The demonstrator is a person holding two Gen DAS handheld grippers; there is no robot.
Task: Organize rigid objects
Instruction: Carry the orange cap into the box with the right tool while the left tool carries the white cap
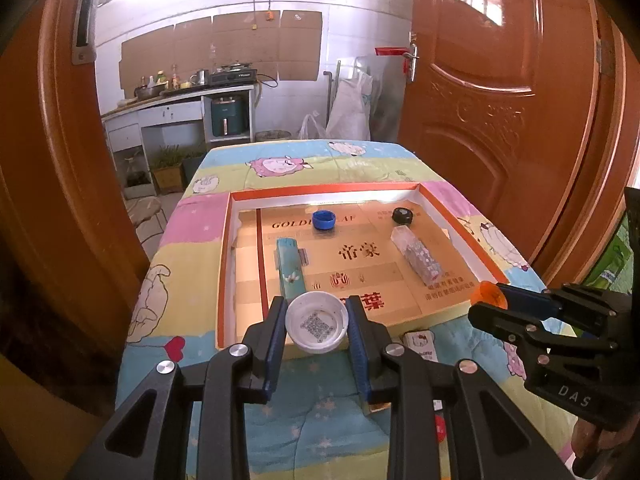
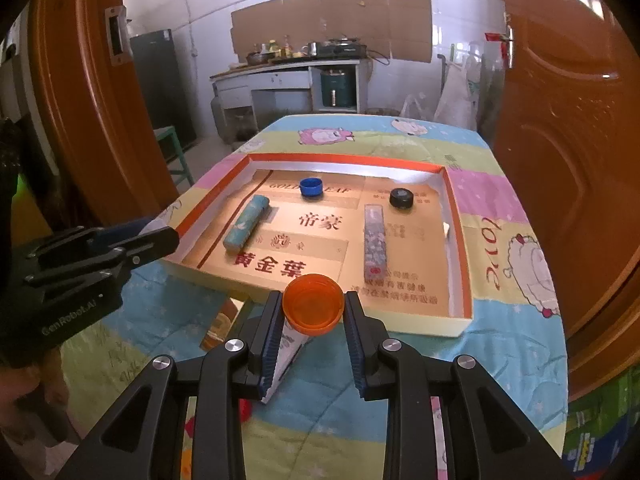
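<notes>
Two bottle caps are in my grip, one per hand. My left tongs (image 1: 317, 322) are closed on a white round plastic cap (image 1: 317, 323), hollow side facing the camera, a printed square code inside it; it sits at the lower centre of the left view, right over the near wall of the shallow orange-rimmed cardboard tray (image 1: 225, 264). My right tongs (image 2: 313, 309) are clamped on an orange translucent plastic cap (image 2: 313, 309), also hollow side up, at the lower centre of the right view, just short of the tray's near edge.

Inside the tray lie a blue screw cap (image 1: 323, 220) and a black round cap (image 1: 403, 215) at the far side, a teal flower-printed tube (image 1: 291, 266) on the left and a clear patterned tube (image 1: 416, 255) on the right, all well apart from both tongs.

The tray floor reads "GOLDEN LEAF", partly hidden by the blue cap, with large Chinese characters 帝豪 and 黄金葉. The right tongs' body reads "DAS" in the left view; the left one reads "GenRobot.AI" in the right view. The cartoon-sheep cloth (image 2: 516, 332) over the counter carries the word "love".
</notes>
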